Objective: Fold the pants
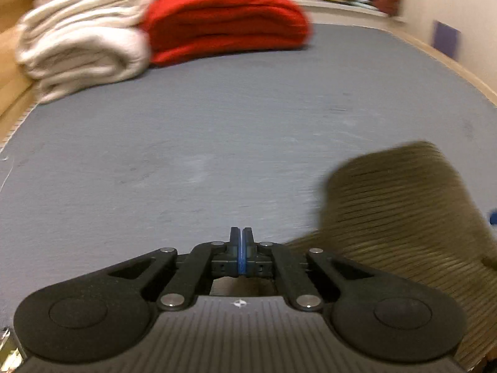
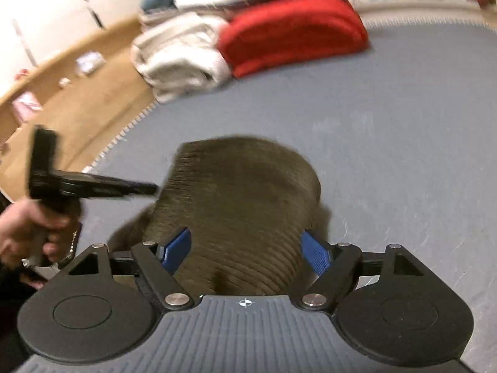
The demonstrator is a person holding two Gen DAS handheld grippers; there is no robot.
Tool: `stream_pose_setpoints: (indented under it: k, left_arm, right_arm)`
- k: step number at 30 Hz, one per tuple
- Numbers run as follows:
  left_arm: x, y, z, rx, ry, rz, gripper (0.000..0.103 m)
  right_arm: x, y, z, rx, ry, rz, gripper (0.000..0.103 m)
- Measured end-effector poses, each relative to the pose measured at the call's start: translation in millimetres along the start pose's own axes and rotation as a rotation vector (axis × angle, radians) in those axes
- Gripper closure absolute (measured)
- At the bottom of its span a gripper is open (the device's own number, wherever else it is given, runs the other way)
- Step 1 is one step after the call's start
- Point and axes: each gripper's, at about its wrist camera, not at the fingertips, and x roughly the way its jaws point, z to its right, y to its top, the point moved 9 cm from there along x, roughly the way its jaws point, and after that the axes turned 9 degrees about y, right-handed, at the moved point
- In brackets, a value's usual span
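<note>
On grey mattress [image 2: 403, 124]: pants [image 2: 242, 202] between spread right hand-held gripper [image 2: 245, 248]; left hand-held gripper [image 1: 241, 248] pressed together.

A grey-blue mattress [image 2: 403, 130] is carrying everything: olive corduroy pants [image 2: 242, 205] are lying bunched on its near part, while a folded red blanket [image 1: 226, 21] and folded white blankets [image 1: 80, 46] are sitting side by side, touching, at its far end

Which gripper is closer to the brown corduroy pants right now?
Right. The right gripper is open with the pants bulging between its fingers. The left gripper is shut, off to the pants' left side over the grey mattress.
</note>
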Motion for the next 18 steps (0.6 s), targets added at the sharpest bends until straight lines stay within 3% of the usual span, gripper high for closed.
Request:
stream_pose_setpoints:
  k: [2,3,5,7,9,10,15,18]
  left_arm:
    - [5,-8,-23,-0.158,-0.147,-0.058,0.103]
    - [6,-10,-27,-0.21,-0.203,-0.07,0.101]
    - [1,-12,-28,-0.251,-0.278,-0.052,0.093]
    - [-10,-13,-13,-0.248,-0.381,-0.033,0.064]
    - [-13,-13,3,-0.228,-0.456,-0.031,0.044]
    - [-13,-12,15,-0.215,-0.479,-0.034,0.039]
    - [13,-13,66,-0.189,-0.555,-0.125,0.034]
    - [41,-22,95,-0.139,-0.547,-0.191,0.034]
  right_arm:
    - [21,-2,-6,0.028,0.022,-0.04,0.02]
    - [29,-3,-10,0.027,0.005,-0.051,0.012]
    - [45,0,-15,0.002,-0.044,-0.073,0.01]
    - [54,3,-16,-0.01,-0.076,-0.085,0.009]
    - [61,1,-15,-0.006,-0.097,-0.093,0.008]
    - [66,1,-18,-0.004,-0.104,-0.097,0.006]
    - [70,-5,-21,-0.077,-0.13,-0.107,0.005]
    - [57,-5,-13,-0.084,-0.125,-0.075,0.009]
